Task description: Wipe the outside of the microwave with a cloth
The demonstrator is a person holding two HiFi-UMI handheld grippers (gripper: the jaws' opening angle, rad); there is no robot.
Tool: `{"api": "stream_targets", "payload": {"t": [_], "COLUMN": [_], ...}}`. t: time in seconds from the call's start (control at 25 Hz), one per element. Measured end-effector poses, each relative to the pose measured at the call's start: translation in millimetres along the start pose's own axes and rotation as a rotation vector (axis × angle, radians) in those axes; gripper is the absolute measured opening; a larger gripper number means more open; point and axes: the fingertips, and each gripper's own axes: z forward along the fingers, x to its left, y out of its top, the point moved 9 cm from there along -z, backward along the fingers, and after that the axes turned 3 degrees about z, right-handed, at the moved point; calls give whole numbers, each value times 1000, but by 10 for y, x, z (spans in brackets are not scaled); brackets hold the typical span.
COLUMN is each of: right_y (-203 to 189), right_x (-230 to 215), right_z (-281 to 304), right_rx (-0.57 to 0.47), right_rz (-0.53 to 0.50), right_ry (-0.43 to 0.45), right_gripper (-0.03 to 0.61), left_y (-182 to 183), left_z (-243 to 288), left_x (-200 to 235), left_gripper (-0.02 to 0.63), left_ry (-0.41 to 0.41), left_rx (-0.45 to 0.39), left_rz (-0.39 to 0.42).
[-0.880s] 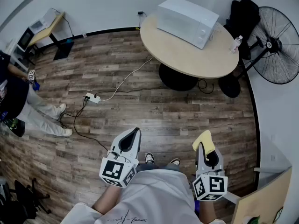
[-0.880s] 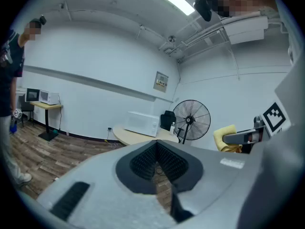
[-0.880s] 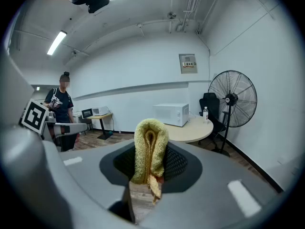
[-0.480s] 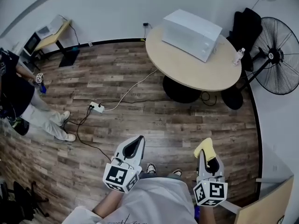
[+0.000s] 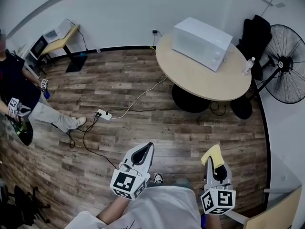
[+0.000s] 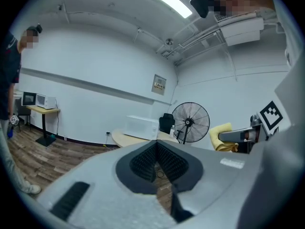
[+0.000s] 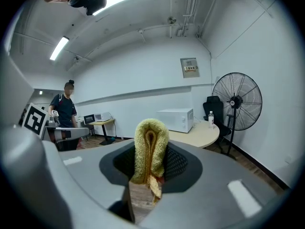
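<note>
We wore a white short-sleeved T-shirt (image 5: 159,210); our left gripper (image 5: 148,146) and right gripper (image 5: 216,163) were grey, with black-and-white square markings.

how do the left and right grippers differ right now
The right gripper is shut on a folded yellow cloth sticking out past its fingers; the left gripper is shut on nothing. The left gripper angles to the right, the right gripper points straight ahead. Both hang low over the floor, short of the table.
</note>
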Motion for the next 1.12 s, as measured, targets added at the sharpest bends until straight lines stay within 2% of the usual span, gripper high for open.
{"api": "stream_targets", "payload": {"t": [0.68,1.12], "right_y": [105,347], "right_x": [70,-147], "right_z": [617,1707], "right_rx": [5,7], "right_rz": [-6,7], "right_ry": [31,47], "right_gripper": [129,129], "left_y": [89,299], "left_z": [387,1339], "left_x": [370,795], "left_gripper": [0,0], "left_ry": [15,-7], "left_rx": [1,11], "left_rz": [6,23]}}
